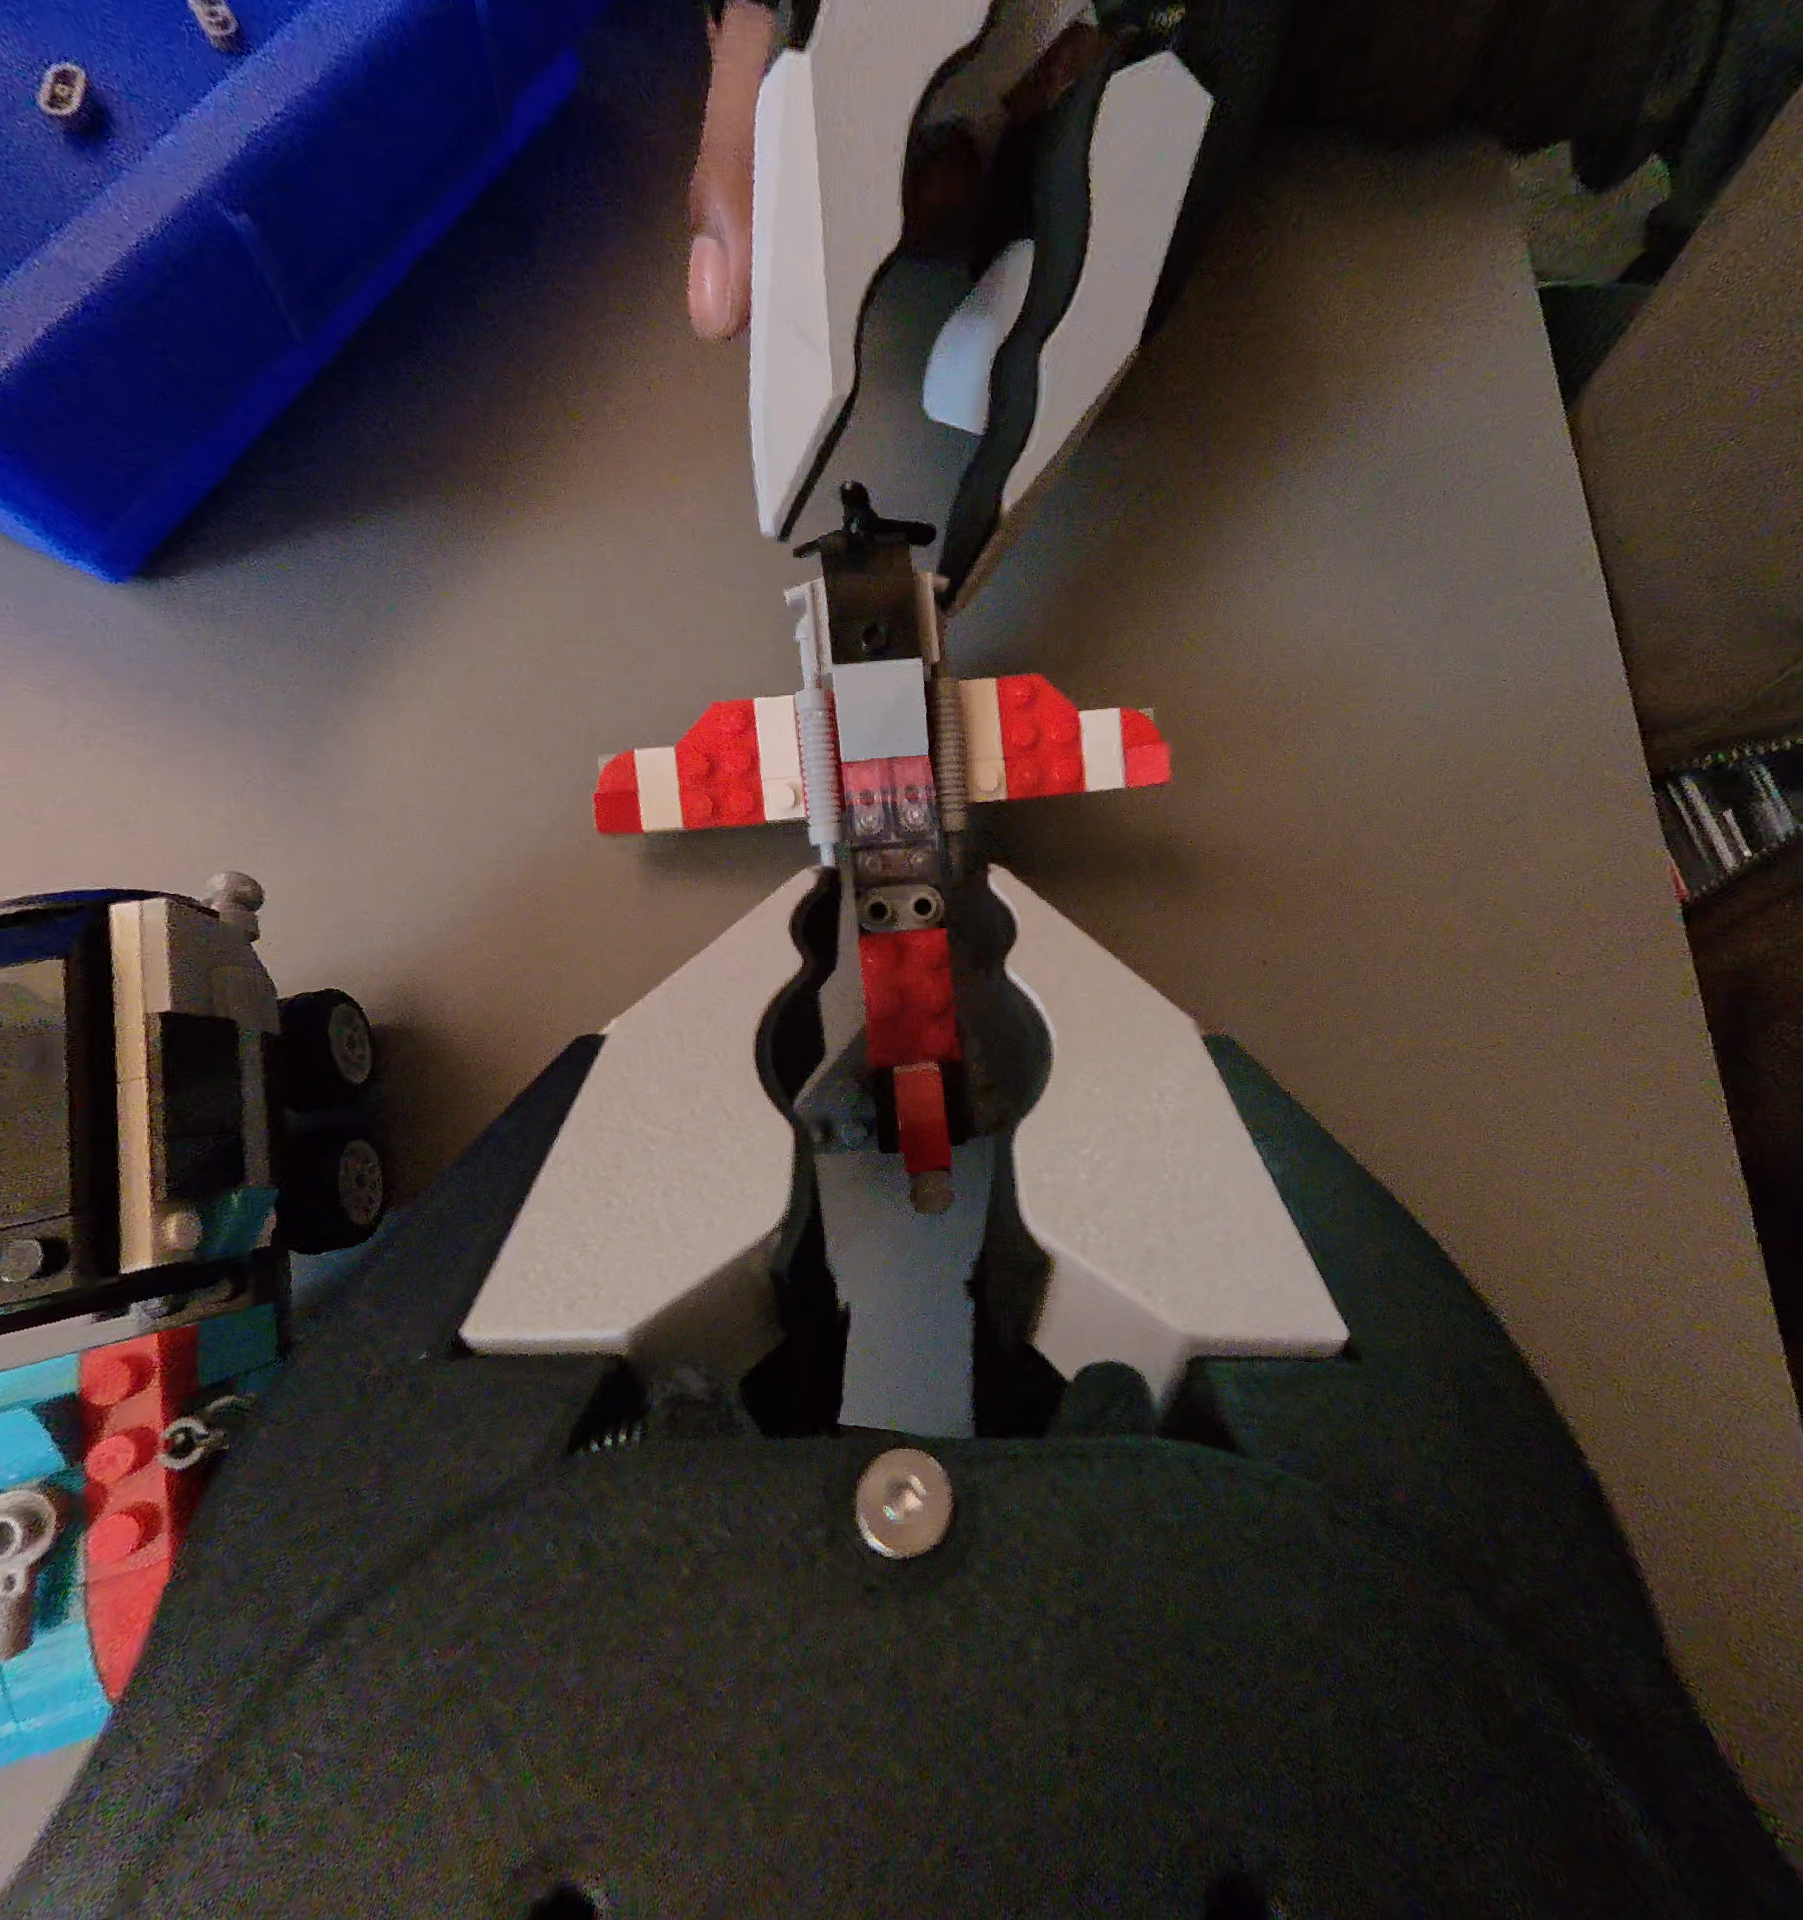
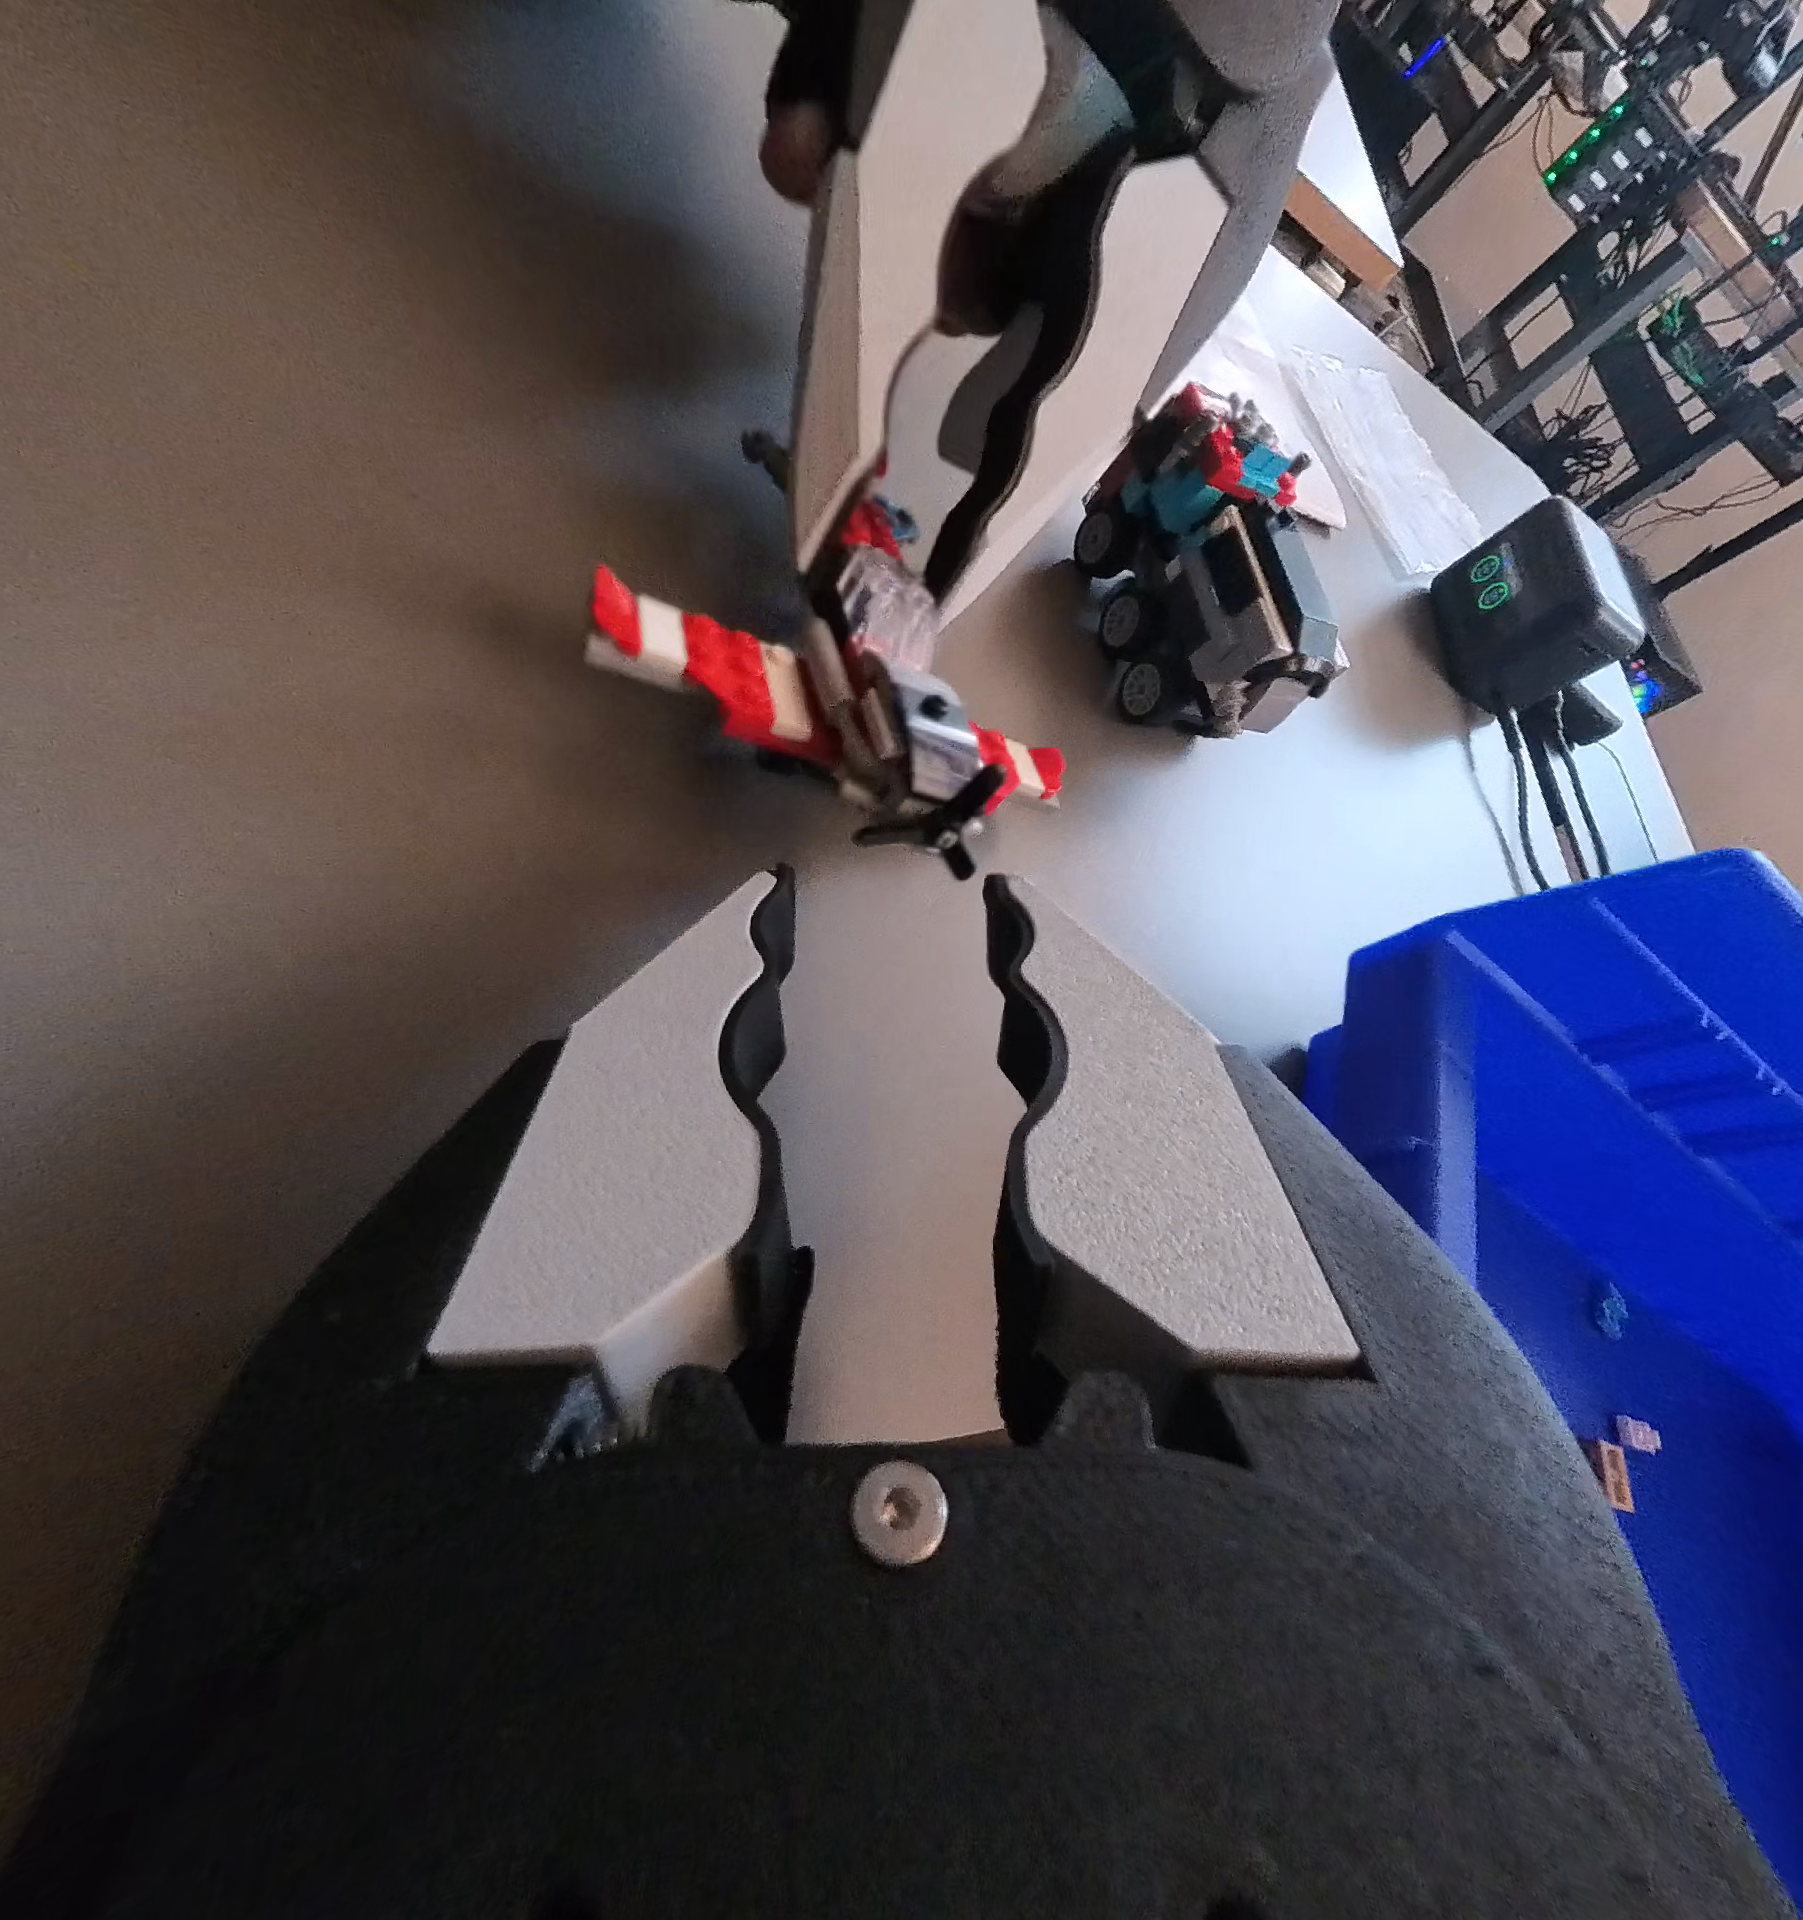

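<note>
A toy plane built of bricks, with red-and-white striped wings [image 1: 720, 769], a grey nose and a black propeller [image 1: 861, 525], is on the grey table [image 1: 357, 727]. My left gripper [image 1: 907, 883] is shut on the plane's red rear fuselage [image 1: 912, 997], with a pad against each side. The right wrist view shows this gripper [image 2: 866, 582] from the front, gripping the plane [image 2: 731, 665] behind the wings. My right gripper [image 2: 886, 883] is open and empty, its tips just short of the propeller [image 2: 938, 821]. In the left wrist view it [image 1: 861, 551] faces the plane's nose.
A blue bin [image 1: 201, 260] [image 2: 1603, 1143] stands close by. A brick truck [image 1: 180, 1091] [image 2: 1209, 623] and a teal-and-red brick build [image 1: 45, 1507] sit beside the left gripper. A black box with cables [image 2: 1531, 613] is near the table's edge [image 1: 1603, 623]. Racks stand beyond. The tips of one gripper are about 6 centimetres away from the tips of the other.
</note>
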`<action>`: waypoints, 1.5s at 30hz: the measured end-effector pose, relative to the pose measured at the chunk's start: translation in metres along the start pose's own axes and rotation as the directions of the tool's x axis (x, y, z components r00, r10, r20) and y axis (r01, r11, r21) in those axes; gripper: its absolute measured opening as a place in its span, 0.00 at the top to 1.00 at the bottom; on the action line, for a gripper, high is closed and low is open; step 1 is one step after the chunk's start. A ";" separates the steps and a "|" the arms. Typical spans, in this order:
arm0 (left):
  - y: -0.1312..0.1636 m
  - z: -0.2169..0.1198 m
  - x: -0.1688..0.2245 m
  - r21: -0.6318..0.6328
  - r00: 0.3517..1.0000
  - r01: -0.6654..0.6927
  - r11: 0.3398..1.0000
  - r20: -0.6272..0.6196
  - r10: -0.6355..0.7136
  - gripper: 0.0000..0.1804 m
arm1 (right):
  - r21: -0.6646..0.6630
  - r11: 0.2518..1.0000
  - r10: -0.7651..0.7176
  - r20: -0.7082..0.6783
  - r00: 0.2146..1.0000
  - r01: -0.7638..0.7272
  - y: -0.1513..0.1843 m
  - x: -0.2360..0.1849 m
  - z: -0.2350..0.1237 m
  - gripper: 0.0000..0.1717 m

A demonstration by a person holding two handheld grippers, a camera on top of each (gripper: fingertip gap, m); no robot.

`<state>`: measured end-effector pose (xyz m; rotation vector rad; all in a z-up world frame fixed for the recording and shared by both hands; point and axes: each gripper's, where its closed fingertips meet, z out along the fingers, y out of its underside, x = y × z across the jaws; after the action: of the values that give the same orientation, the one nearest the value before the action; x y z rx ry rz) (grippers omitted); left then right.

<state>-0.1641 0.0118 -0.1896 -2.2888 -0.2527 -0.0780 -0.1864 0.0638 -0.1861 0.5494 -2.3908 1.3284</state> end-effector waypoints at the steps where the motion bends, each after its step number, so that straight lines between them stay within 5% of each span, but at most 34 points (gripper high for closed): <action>1: -0.001 -0.003 0.003 0.001 1.000 -0.011 1.000 -0.009 0.011 0.83 | 0.004 1.000 0.000 0.000 1.000 0.000 0.000 0.000 0.000 0.78; 8: 0.000 0.006 0.004 -0.055 0.997 -0.064 0.996 0.047 0.066 0.74 | 0.037 0.999 0.004 0.004 1.000 -0.004 -0.004 0.001 -0.002 0.78; 17: 0.009 0.021 -0.006 -0.116 0.989 -0.090 0.989 0.106 0.103 0.85 | 0.047 0.999 0.001 0.001 1.000 -0.001 -0.006 0.001 -0.003 0.80; 29: -0.005 0.006 -0.024 -0.060 0.936 -0.242 0.968 0.250 0.249 0.85 | 0.157 0.925 0.342 0.052 0.938 -0.346 -0.017 0.022 -0.019 0.77; 45: -0.004 0.010 -0.016 -0.060 0.936 -0.273 0.960 0.214 0.280 0.85 | 0.180 0.937 0.295 0.055 0.954 -0.300 -0.027 0.015 -0.016 0.87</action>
<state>-0.1813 0.0200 -0.1955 -2.3394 -0.0400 0.3217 -0.1842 0.0618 -0.1514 0.2583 -2.4586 1.6959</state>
